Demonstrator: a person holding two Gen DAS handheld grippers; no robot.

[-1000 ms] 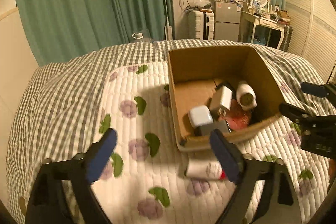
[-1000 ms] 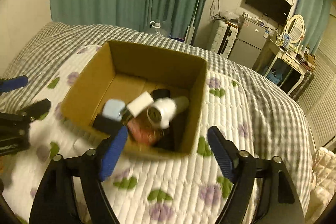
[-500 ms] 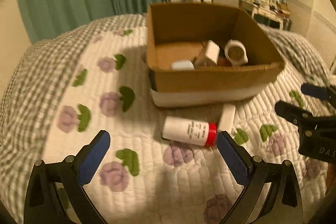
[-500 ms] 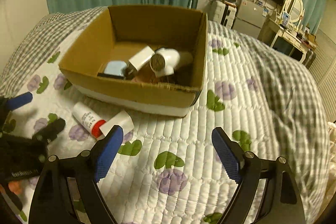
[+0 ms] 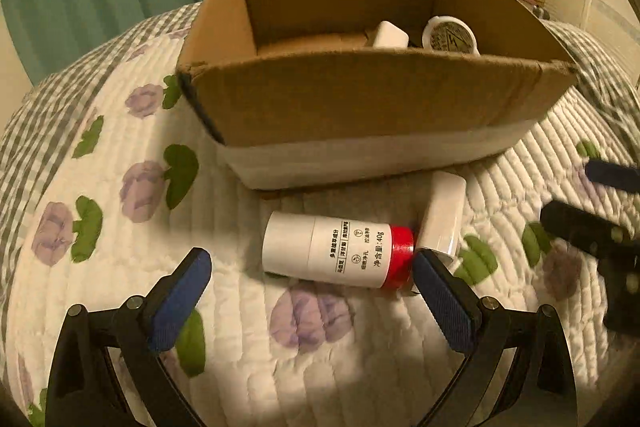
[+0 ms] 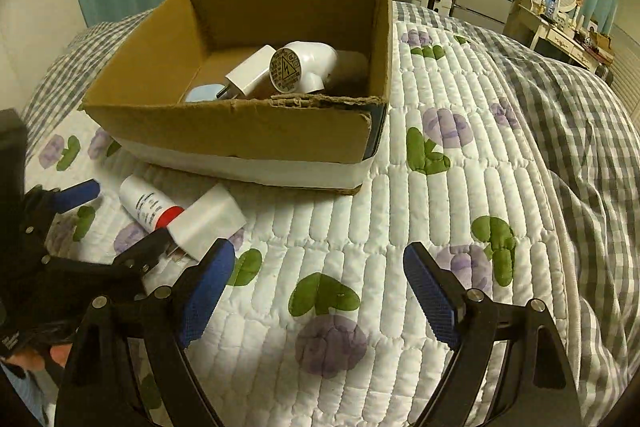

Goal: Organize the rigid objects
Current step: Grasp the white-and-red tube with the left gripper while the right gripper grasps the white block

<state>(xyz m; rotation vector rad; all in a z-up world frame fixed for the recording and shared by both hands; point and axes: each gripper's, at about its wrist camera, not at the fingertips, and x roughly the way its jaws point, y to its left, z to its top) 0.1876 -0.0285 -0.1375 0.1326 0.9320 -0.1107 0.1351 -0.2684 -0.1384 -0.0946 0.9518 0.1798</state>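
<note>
White tube with a red cap is lying on its side on the quilt, just in front of the box; a white charger is touching its cap end. I'm bringing the left gripper in low over the tube; fingers are spread wide and holding nothing, with the tube sitting in the gap just ahead of the tips. Right gripper is also wide open and empty, hovering over bare quilt, well apart from both items.

Judgement: I'm lining up a pick on the tube, then a drop into the box. As it stands the fingers are straddling the tube's length, and the right fingertip is crowding the cap and charger; I'm thinking of rotating the wrist so the pads close across the body, mid-length, clear of the charger. Tube is round, so it may roll on soft quilt; closing slowly and squarely. Box already has plugs inside, so I'm aiming for the free floor at its left.
</note>
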